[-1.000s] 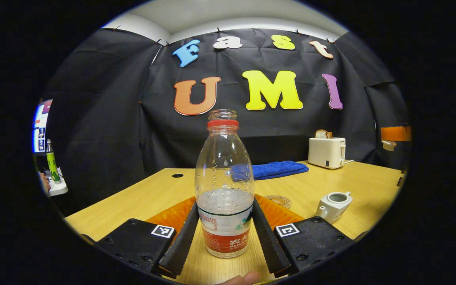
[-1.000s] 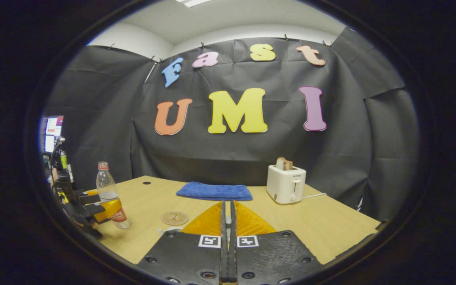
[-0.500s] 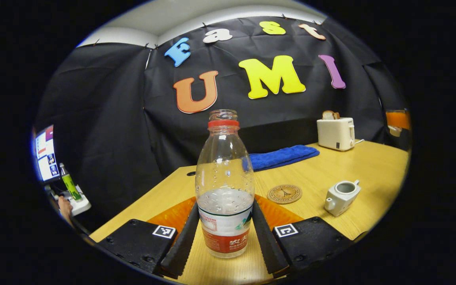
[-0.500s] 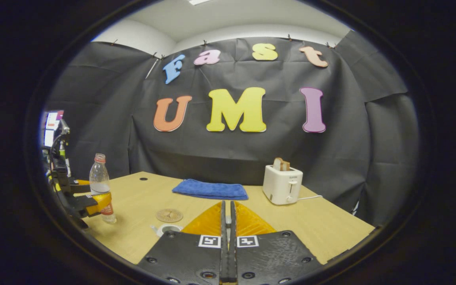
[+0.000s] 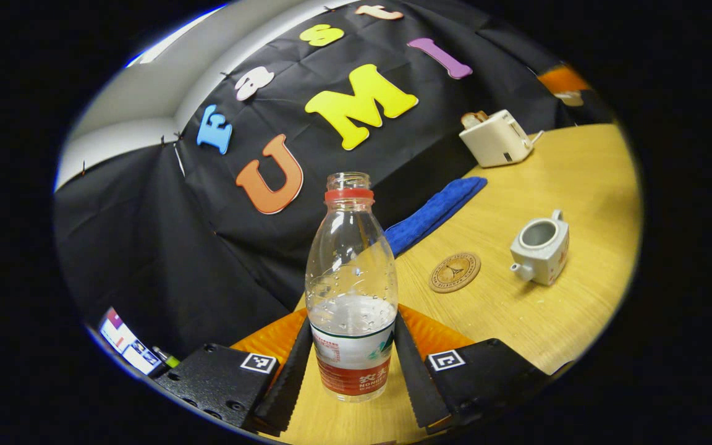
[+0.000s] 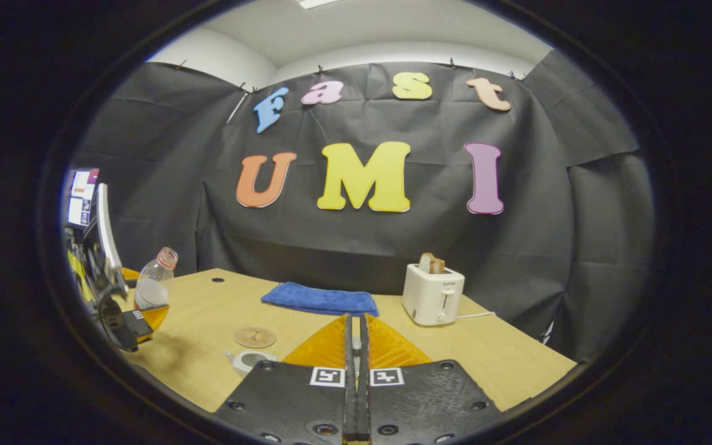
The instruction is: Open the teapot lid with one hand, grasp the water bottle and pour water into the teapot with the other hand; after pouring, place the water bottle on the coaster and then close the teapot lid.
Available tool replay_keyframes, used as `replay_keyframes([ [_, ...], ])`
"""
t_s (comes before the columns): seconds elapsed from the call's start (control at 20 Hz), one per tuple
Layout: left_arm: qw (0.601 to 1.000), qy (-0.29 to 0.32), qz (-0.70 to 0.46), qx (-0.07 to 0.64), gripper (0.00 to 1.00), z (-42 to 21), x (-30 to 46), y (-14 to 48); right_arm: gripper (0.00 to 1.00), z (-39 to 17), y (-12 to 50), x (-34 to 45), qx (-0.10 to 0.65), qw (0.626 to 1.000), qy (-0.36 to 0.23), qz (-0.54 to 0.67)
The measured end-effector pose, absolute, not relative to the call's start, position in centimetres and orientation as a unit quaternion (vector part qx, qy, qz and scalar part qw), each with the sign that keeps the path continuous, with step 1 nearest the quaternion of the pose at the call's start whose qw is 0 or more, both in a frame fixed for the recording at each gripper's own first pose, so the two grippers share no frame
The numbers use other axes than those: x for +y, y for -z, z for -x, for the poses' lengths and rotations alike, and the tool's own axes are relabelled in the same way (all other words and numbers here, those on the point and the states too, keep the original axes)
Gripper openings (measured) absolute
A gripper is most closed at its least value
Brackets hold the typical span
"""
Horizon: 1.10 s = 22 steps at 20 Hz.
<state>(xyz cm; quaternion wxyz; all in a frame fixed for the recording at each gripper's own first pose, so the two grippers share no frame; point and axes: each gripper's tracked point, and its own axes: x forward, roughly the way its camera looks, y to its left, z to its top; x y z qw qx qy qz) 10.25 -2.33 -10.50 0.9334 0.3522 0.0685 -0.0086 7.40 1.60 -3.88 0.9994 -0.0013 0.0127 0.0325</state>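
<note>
Left gripper [image 5: 348, 371] clamped on bottle [image 5: 351, 290], tilted toward lidless teapot [image 5: 541, 246] beside coaster [image 5: 454, 272]. Right gripper [image 6: 356, 395] fingers together, contents hidden.

Wooden table [image 5: 517, 321] bears teapot [image 5: 540, 246], coaster [image 5: 454, 272], blue towel [image 5: 433, 213], toaster [image 5: 495, 138].

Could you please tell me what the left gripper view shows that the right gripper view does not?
From the left gripper view: the left gripper with both fingers pressed on the water bottle, its capless neck, and the lidless teapot seen down into its open mouth. From the right gripper view: the right gripper with its fingers closed together, and the bottle seen tilted from the side. In both: the coaster, blue towel, toaster, wooden table, teapot and bottle.
</note>
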Motion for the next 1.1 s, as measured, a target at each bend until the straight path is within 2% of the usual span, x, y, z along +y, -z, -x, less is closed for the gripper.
replay_keyframes([
  [0.45,0.818,0.016,-0.57,0.083,0.74,-9.3,-4.2,11.8,0.0,-7.5,3.8,0.3,0.014,1.0,-0.023,-0.004],
  [0.95,0.715,0.032,-0.692,0.089,0.74,-10.0,-5.7,10.9,0.0,-7.8,3.9,-1.1,0.02,1.0,-0.014,-0.007],
  [1.1,0.674,0.038,-0.734,0.083,0.73,-10.1,-6.3,10.4,0.0,-7.7,3.5,-1.5,0.018,1.0,-0.011,-0.008],
])
